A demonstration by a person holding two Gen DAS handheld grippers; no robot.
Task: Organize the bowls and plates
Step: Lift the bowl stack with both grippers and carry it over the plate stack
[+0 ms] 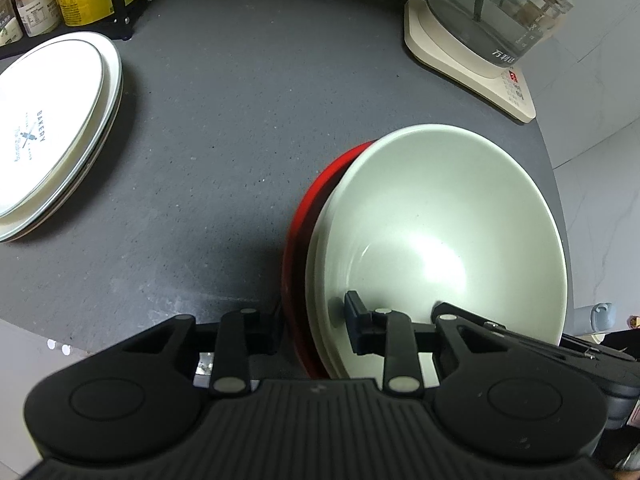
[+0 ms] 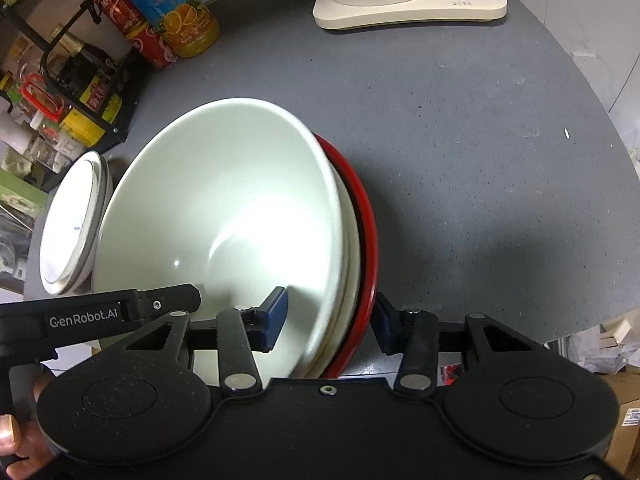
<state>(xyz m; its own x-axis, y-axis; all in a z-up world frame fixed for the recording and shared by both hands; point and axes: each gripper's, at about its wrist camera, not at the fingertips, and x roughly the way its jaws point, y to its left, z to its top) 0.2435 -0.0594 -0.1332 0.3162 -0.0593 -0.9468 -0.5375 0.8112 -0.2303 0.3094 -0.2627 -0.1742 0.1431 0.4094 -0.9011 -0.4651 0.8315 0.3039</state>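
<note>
The left hand-held gripper (image 1: 312,328) straddles the near-left rim of the nested bowl stack: its right finger sits inside the pale green bowl (image 1: 440,220), its left finger outside the red bowl (image 1: 296,248), and the jaws look closed on the stacked walls. The right hand-held gripper (image 2: 328,320) does the same on the opposite rim, its blue-padded left finger inside the pale green bowl (image 2: 224,208), its right finger outside the red bowl (image 2: 366,240), clamped across both. Whether the stack rests on the grey bench (image 1: 208,152) or hangs just above it, I cannot tell; the blurred rim hints it is being carried.

The stack of white plates (image 1: 52,136) lies well to the left, by the condiment rack (image 2: 60,92); the kettle base (image 2: 408,4) stands at the far edge.

To do this step well, I judge both grips should stay level with each other, so the inner bowls do not slide in the red one. Move slowly, keep the rims horizontal, set the base flat on the bench clear of the plates, and release one side only once the stack sits steady.
</note>
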